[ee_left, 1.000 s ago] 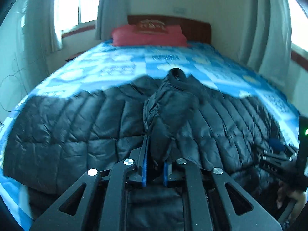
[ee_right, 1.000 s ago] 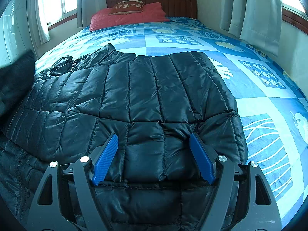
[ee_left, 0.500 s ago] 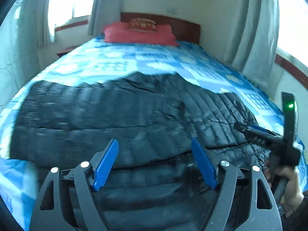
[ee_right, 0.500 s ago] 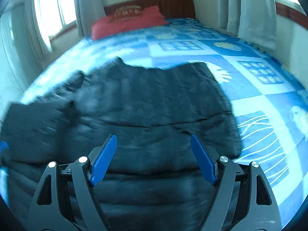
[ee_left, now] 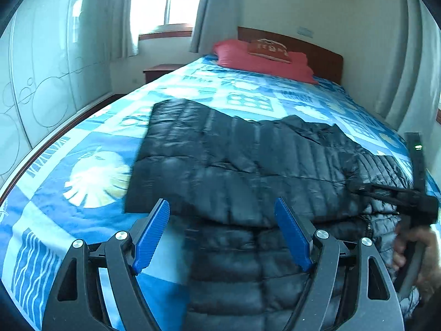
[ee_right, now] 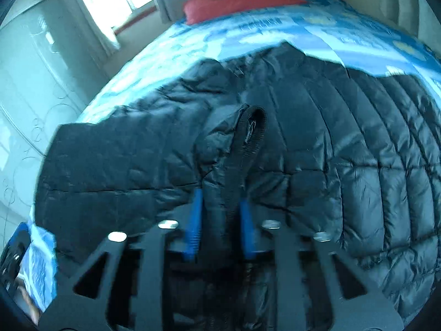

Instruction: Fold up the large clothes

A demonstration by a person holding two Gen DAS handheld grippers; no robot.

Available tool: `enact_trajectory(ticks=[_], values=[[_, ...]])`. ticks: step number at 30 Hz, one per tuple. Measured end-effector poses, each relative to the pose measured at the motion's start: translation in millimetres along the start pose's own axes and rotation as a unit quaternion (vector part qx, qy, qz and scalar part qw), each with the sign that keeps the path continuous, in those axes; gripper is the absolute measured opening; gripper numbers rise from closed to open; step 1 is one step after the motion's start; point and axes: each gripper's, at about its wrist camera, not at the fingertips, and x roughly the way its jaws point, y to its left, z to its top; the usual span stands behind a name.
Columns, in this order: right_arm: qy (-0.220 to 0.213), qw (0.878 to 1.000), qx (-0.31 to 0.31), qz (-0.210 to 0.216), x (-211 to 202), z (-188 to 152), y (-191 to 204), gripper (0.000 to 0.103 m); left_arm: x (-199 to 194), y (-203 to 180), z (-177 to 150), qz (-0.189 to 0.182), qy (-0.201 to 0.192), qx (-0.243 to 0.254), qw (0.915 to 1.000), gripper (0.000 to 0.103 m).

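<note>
A large black quilted puffer jacket (ee_left: 248,162) lies spread across the blue patterned bed (ee_left: 91,171), one side folded over the body. My left gripper (ee_left: 220,237) is open and empty, hovering over the jacket's near edge. My right gripper (ee_right: 220,215) is shut on a bunched sleeve cuff (ee_right: 248,138) of the jacket (ee_right: 372,151), lifting it above the body. The right gripper also shows at the right edge of the left wrist view (ee_left: 397,195), held by a hand.
Red pillows (ee_left: 261,60) lie at the wooden headboard (ee_left: 325,55). A white wardrobe (ee_left: 41,82) stands left of the bed, a nightstand (ee_left: 160,71) beside it. Curtains (ee_left: 408,69) hang on the right. The left gripper shows at the lower left of the right wrist view (ee_right: 13,253).
My left gripper let go of the sleeve, opened and drew left. My right gripper, open before, closed on the sleeve cuff and lifted it.
</note>
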Motion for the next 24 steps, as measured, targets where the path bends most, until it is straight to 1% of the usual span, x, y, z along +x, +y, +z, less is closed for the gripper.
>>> enact_trajectory(ticks=[4, 6, 8, 11, 13, 17, 19, 20, 21, 22, 23, 24], values=[[-0.055, 0.998, -0.019, -0.033, -43, 12, -19, 0.018, -3, 17, 6, 0.000, -0.011, -0.015, 0.9998, 0.077], [-0.069, 0.996, -0.016, -0.053, -59, 17, -35, 0.018, -1, 20, 9, -0.001, -0.014, -0.020, 0.9997, 0.077], [-0.078, 0.993, -0.014, -0.093, -70, 21, -61, 0.018, 5, 20, 14, -0.004, -0.010, -0.024, 0.9997, 0.077], [-0.072, 0.990, 0.006, -0.120, -75, 22, -95, 0.018, 14, 15, 22, -0.015, -0.005, -0.028, 0.9995, 0.077], [-0.059, 0.989, 0.018, -0.135, -71, 21, -120, 0.018, 22, 7, 26, -0.019, -0.005, -0.019, 0.9996, 0.077], [-0.012, 0.989, 0.050, -0.136, -47, 10, -155, 0.020, 44, -8, 33, -0.011, 0.000, 0.008, 0.9999, 0.077], [0.004, 0.989, 0.053, -0.136, -44, 1, -161, 0.026, 61, -12, 36, -0.003, 0.018, 0.013, 0.9998, 0.077], [0.006, 0.989, 0.054, -0.135, -46, 0, -161, 0.031, 67, -13, 38, -0.004, 0.026, 0.012, 0.9996, 0.077], [0.003, 0.989, 0.057, -0.137, -50, -1, -160, 0.039, 72, -14, 40, -0.007, 0.031, 0.011, 0.9994, 0.077], [-0.011, 0.988, 0.059, -0.141, -58, 0, -157, 0.045, 76, -15, 43, -0.007, 0.033, 0.012, 0.9994, 0.077], [-0.033, 0.987, 0.056, -0.145, -67, 1, -151, 0.057, 79, -16, 44, -0.005, 0.031, 0.017, 0.9994, 0.077], [-0.049, 0.986, 0.050, -0.148, -70, 3, -144, 0.059, 83, -19, 45, 0.003, 0.029, 0.028, 0.9992, 0.077]])
